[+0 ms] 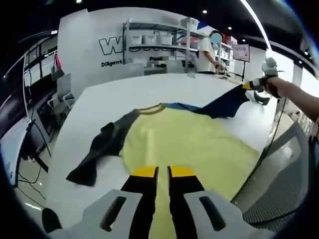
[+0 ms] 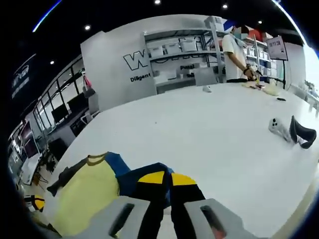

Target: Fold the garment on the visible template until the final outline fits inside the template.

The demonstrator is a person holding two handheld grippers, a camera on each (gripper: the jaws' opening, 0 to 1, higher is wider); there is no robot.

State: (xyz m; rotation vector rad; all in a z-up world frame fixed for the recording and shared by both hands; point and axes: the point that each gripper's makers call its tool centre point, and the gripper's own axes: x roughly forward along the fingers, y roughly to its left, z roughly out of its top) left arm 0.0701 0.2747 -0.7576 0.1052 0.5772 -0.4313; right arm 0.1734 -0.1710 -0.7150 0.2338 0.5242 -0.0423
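A yellow T-shirt (image 1: 189,149) with dark sleeves lies spread on the white table (image 1: 149,89), collar away from me. Its left sleeve (image 1: 97,152) rests flat, pointing to the near left. My left gripper (image 1: 163,172) hovers low over the shirt's lower part with its jaws shut; I cannot tell whether cloth is pinched. My right gripper (image 2: 163,177) is shut on the blue right sleeve (image 2: 130,180), and in the left gripper view it (image 1: 251,84) holds that sleeve (image 1: 224,103) up and stretched out to the right. The yellow body (image 2: 84,194) trails to the left below.
A white and black device (image 2: 291,130) lies on the table's right part. A person (image 2: 234,47) stands at the far end by shelves (image 2: 179,50). A mesh chair (image 1: 279,169) is close to the table's near right edge.
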